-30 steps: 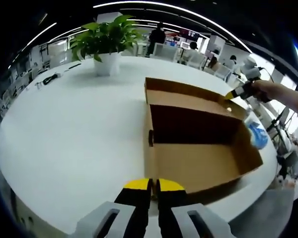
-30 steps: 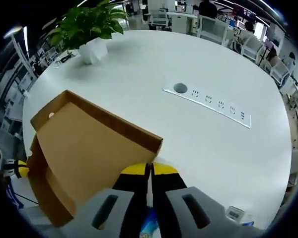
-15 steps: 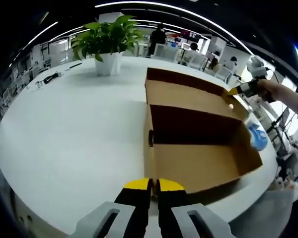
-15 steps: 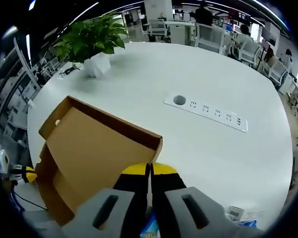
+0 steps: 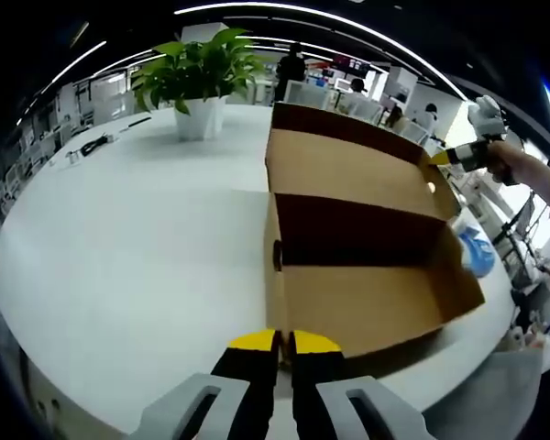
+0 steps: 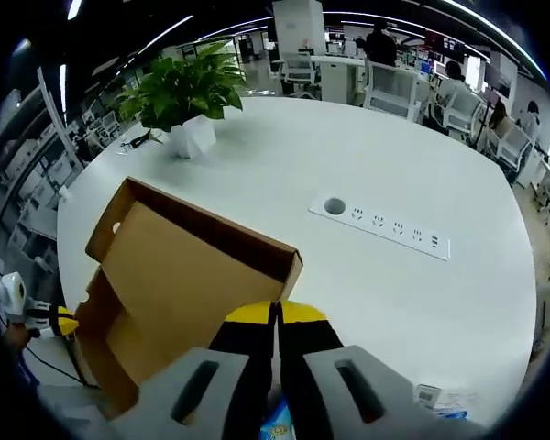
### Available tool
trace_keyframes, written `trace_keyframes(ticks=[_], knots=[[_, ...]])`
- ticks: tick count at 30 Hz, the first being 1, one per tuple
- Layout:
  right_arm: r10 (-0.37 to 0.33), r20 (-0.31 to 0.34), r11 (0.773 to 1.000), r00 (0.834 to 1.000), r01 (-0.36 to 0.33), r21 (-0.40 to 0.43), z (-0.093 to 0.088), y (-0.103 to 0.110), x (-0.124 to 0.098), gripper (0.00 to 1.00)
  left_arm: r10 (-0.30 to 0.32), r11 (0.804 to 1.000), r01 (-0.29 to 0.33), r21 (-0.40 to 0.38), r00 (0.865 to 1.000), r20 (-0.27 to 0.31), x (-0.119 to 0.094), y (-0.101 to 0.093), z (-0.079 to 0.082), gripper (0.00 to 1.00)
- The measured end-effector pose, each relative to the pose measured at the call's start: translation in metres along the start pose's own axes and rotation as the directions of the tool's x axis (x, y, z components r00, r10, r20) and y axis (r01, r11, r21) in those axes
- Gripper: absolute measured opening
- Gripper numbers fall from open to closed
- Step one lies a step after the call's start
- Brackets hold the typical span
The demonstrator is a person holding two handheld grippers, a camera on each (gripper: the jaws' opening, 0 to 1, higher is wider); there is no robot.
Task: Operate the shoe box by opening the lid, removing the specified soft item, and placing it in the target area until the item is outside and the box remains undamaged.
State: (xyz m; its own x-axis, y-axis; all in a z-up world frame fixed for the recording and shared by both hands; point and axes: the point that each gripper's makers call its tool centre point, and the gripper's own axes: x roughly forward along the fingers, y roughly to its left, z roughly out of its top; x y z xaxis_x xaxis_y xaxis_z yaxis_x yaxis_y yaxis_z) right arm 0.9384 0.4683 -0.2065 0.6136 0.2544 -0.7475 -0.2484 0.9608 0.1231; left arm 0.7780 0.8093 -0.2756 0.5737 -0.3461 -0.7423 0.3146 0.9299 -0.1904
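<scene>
The brown cardboard shoe box [image 5: 367,275] is seen on the round white bench [image 5: 128,247], its hinged lid [image 6: 179,261] raised. The lid's corner is gripped by the closed jaws of the right gripper [image 6: 276,316]. The near box wall is pinched by the closed jaws of the left gripper [image 5: 283,343].

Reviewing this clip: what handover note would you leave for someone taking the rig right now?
Left gripper: shut on the near wall of the shoe box.
Right gripper: shut on a corner of the lid, holding it raised.
Done: box open, interior looks empty; a blue-and-white item lies on the table beside it.
Left: confirm item and spot, release lid gently.
</scene>
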Motion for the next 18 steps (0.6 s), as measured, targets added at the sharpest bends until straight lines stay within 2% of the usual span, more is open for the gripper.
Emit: trace_keyframes(ticks=[8, 18], knots=[[0.002, 0.038, 1.000, 0.999, -0.001, -0.024, 0.008, 0.003, -0.009, 0.00, -0.003, 1.000, 0.003, -0.001, 1.000, 0.005, -0.001, -0.001, 0.000, 0.04], [0.004, 0.073, 0.999, 0.997, 0.000, -0.051, 0.006, 0.013, -0.032, 0.00, -0.009, 1.000, 0.009, 0.004, 1.000, 0.008, -0.002, -0.002, 0.001, 0.04]])
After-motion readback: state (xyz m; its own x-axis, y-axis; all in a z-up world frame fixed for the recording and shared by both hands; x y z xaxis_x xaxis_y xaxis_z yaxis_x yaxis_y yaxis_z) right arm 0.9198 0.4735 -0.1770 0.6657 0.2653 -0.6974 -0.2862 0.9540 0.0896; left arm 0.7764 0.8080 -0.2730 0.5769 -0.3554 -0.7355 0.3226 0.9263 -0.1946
